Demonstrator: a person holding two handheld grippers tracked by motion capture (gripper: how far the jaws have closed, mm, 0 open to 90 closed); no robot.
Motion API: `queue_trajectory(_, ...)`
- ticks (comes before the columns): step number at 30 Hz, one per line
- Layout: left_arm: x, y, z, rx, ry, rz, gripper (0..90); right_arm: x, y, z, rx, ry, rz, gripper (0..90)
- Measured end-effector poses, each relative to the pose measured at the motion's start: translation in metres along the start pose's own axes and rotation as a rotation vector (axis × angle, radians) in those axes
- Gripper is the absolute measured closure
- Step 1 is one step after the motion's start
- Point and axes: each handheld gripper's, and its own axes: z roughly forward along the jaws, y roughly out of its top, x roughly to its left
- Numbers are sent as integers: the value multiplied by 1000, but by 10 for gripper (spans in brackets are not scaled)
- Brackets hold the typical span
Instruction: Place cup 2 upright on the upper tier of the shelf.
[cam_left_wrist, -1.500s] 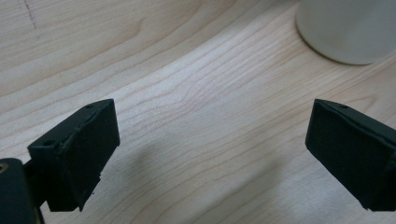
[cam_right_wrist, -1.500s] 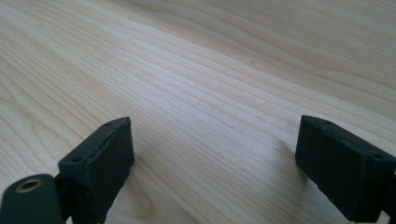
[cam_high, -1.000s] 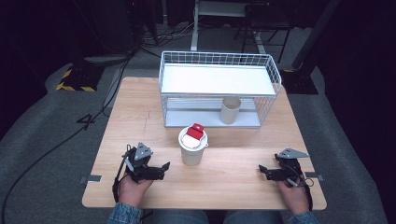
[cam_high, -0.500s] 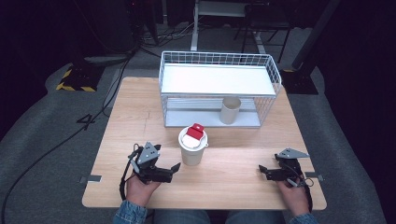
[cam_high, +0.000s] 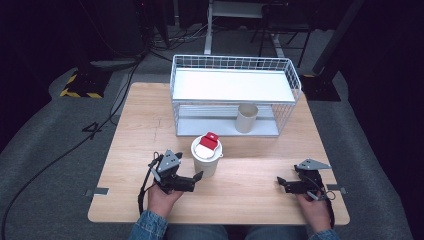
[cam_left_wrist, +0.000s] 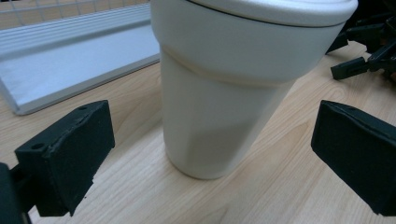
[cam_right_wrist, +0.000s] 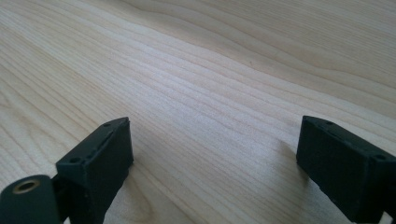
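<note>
Pale wood grain ran across the counter (cam_high: 250, 200), and nearest the person the two grippers lay low over it. The right gripper (cam_right_wrist: 212, 154) sat well apart from everything, its jaws parted with nothing but bare board between them. The left gripper (cam_left_wrist: 205, 154) had its jaws spread wide on either side of the white lidded cup (cam_left_wrist: 219, 93), the pads clear of the wall on both sides, so nothing was held.

That cup (cam_high: 206, 157) stood upright near the middle of the counter, just beside the left gripper (cam_high: 192, 179), with a red-and-white tab (cam_high: 208, 141) on its lid. It looked like a thin paper or plastic takeaway cup: probably light, with a smooth tapered wall that could slip upward out of a loose grip and dent under a hard one. The best hold seemed to be on the straight lower wall, below the wider band under the lid, squeezed gently and squarely.

Farther back stood a white wire basket shelf (cam_high: 235, 65) with a plain beige cup (cam_high: 246, 118) on its lower tray.

Whether the lidded cup held liquid could not be told, since the lid covered it. Its lid was cut off at the top of the left gripper view, and the room behind the shelf was too dark to make out.
</note>
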Motion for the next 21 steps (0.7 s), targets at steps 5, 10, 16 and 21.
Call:
queue_trajectory(5, -1, 1, 11, -16, -27, -12, 3, 0, 0, 0, 0, 0, 0, 112)
queue_trajectory(10, 1, 3, 22, -45, -34, -44, 4, 0, 0, 0, 0, 0, 0, 112)
queue_trajectory(16, -2, 2, 33, -52, -43, -44, 3, 0, 0, 0, 0, 0, 0, 112)
queue_trajectory(21, -5, 2, 42, -54, -43, -43, 3, 0, 0, 0, 0, -1, 4, 111)
